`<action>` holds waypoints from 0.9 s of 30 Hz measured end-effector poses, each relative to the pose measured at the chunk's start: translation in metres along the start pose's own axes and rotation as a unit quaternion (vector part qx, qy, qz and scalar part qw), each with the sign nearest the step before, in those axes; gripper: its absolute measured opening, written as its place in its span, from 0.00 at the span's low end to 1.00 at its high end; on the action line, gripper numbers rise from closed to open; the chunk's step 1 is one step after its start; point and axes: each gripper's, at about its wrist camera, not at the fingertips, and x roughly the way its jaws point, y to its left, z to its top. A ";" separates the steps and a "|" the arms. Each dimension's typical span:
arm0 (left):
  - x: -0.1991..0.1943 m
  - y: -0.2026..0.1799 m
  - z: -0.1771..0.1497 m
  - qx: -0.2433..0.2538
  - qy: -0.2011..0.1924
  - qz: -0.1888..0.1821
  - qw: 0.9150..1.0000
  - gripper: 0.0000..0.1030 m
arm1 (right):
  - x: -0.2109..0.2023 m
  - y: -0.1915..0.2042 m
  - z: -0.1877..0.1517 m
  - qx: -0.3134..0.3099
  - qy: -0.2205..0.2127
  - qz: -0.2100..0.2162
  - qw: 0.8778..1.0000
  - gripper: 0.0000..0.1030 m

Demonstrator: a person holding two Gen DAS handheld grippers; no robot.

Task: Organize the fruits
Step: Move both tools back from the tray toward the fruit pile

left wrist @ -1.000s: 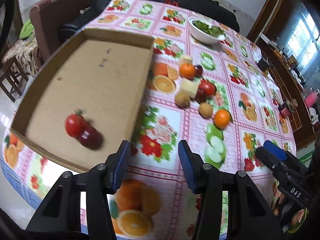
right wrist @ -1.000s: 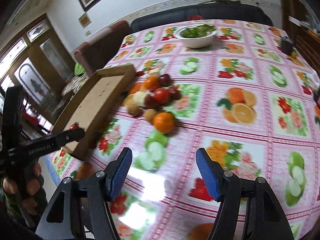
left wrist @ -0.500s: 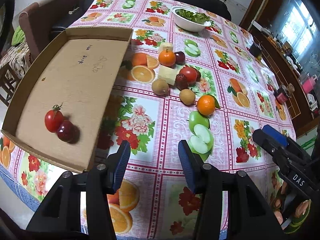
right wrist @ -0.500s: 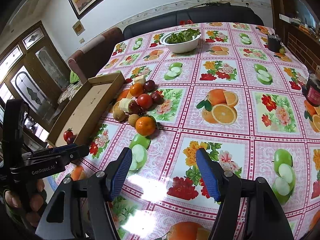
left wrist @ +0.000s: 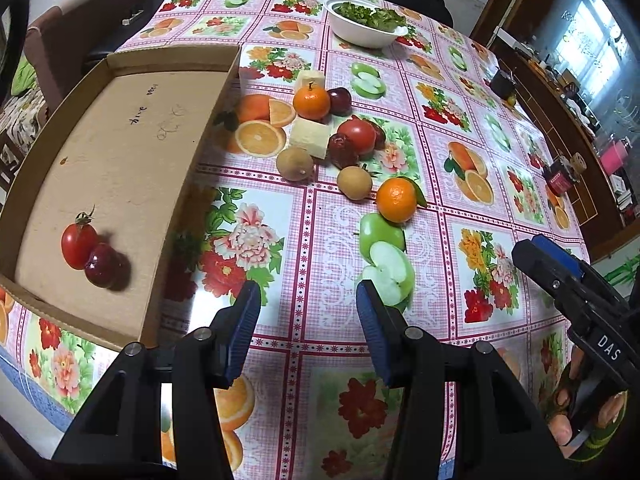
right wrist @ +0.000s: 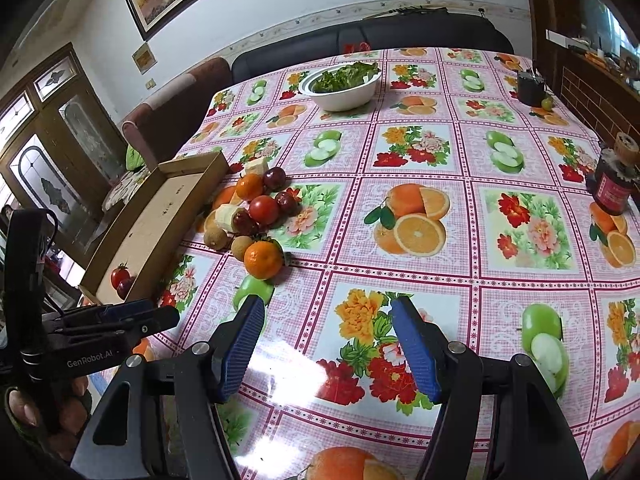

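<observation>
Two pieces already lie in the shallow brown cardboard tray (left wrist: 120, 152) at the left: a small red tomato (left wrist: 78, 240) touching a dark red plum-like fruit (left wrist: 105, 266). The rest waits in a cluster on the fruit-print surface (left wrist: 320, 240), just right of the tray: oranges, kiwis, red fruit and pale blocks, perhaps cheese. The nearest orange tangerine (left wrist: 397, 199) lies beyond both grippers. The left gripper (left wrist: 308, 320) and right gripper (right wrist: 328, 344) hold their jaws apart, empty.
</observation>
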 end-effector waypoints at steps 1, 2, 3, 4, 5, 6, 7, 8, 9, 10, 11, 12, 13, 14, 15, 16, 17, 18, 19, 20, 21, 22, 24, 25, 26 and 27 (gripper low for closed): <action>0.001 0.000 0.000 0.000 0.001 -0.001 1.000 0.47 | 0.000 0.000 0.000 -0.001 0.000 0.000 1.000 0.66; 0.001 0.001 0.000 0.000 0.001 -0.001 1.000 0.47 | 0.000 0.001 0.000 -0.002 0.000 0.001 1.000 0.66; 0.002 0.001 0.000 0.000 0.002 0.000 1.000 0.47 | 0.000 0.002 0.000 -0.004 0.000 0.001 1.000 0.66; 0.003 0.002 0.000 -0.002 0.002 -0.001 1.000 0.47 | 0.001 0.003 0.000 -0.004 0.001 0.001 1.000 0.66; 0.004 0.003 0.000 -0.002 0.003 -0.002 1.000 0.47 | 0.002 0.004 0.000 -0.005 0.002 0.001 1.000 0.66; 0.004 0.004 0.000 -0.003 0.003 -0.003 1.000 0.47 | 0.002 0.004 0.000 -0.005 0.003 0.001 1.000 0.66; 0.004 0.005 0.000 -0.005 0.003 -0.004 1.000 0.47 | 0.003 0.005 0.000 -0.006 0.003 0.002 1.000 0.66; 0.004 0.005 0.000 -0.005 0.002 -0.004 1.000 0.47 | 0.003 0.006 0.000 -0.007 0.003 0.003 1.000 0.66; 0.004 0.006 0.001 -0.005 0.002 -0.006 1.000 0.47 | 0.003 0.007 0.000 -0.008 0.003 0.002 1.000 0.66; 0.004 0.006 0.001 -0.005 0.001 -0.007 1.000 0.47 | 0.004 0.008 0.000 -0.009 0.003 0.002 1.000 0.66; 0.004 0.007 0.001 -0.006 0.001 -0.008 1.000 0.47 | 0.004 0.009 0.000 -0.011 0.004 0.002 1.000 0.66; 0.004 0.007 0.001 -0.006 0.001 -0.009 1.000 0.47 | 0.005 0.010 0.000 -0.012 0.004 0.002 1.000 0.66; 0.005 0.007 0.001 -0.006 0.002 -0.011 1.000 0.47 | 0.005 0.011 0.000 -0.013 0.005 0.001 1.000 0.66; 0.005 0.007 0.002 -0.006 0.003 -0.012 1.000 0.47 | 0.006 0.012 0.000 -0.014 0.006 0.001 1.000 0.66; 0.006 0.007 0.002 -0.006 0.003 -0.013 1.000 0.47 | 0.007 0.013 0.000 -0.015 0.007 0.001 1.000 0.66; 0.007 0.007 0.002 -0.006 0.004 -0.013 1.000 0.47 | 0.008 0.014 0.000 -0.016 0.008 0.001 1.000 0.66; 0.007 0.007 0.002 -0.005 0.005 -0.014 1.000 0.47 | 0.009 0.014 0.000 -0.016 0.009 0.000 1.000 0.66; 0.007 0.007 0.003 -0.005 0.005 -0.015 1.000 0.47 | 0.009 0.014 0.000 -0.017 0.010 0.001 1.000 0.66; 0.008 0.007 0.003 -0.005 0.004 -0.016 1.000 0.47 | 0.009 0.015 0.000 -0.017 0.010 0.000 1.000 0.66; 0.008 0.007 0.003 -0.005 0.004 -0.017 1.000 0.47 | 0.009 0.015 0.000 -0.018 0.010 0.000 1.000 0.66; 0.008 0.007 0.003 -0.004 0.004 -0.018 1.000 0.47 | 0.010 0.015 0.000 -0.018 0.010 -0.001 1.000 0.66; 0.009 0.007 0.004 -0.004 0.005 -0.019 1.000 0.47 | 0.010 0.015 0.000 -0.018 0.010 -0.001 1.000 0.66; 0.009 0.007 0.004 -0.004 0.005 -0.020 1.000 0.47 | 0.010 0.015 0.001 -0.018 0.011 -0.002 1.000 0.66; 0.009 0.007 0.004 -0.005 0.005 -0.020 1.000 0.47 | 0.011 0.015 0.001 -0.018 0.012 -0.002 1.000 0.66; 0.009 0.007 0.004 -0.005 0.005 -0.020 1.000 0.47 | 0.011 0.016 0.001 -0.018 0.013 -0.003 1.000 0.66; 0.009 0.007 0.004 -0.005 0.005 -0.020 1.000 0.47 | 0.011 0.016 0.001 -0.018 0.013 -0.003 1.000 0.66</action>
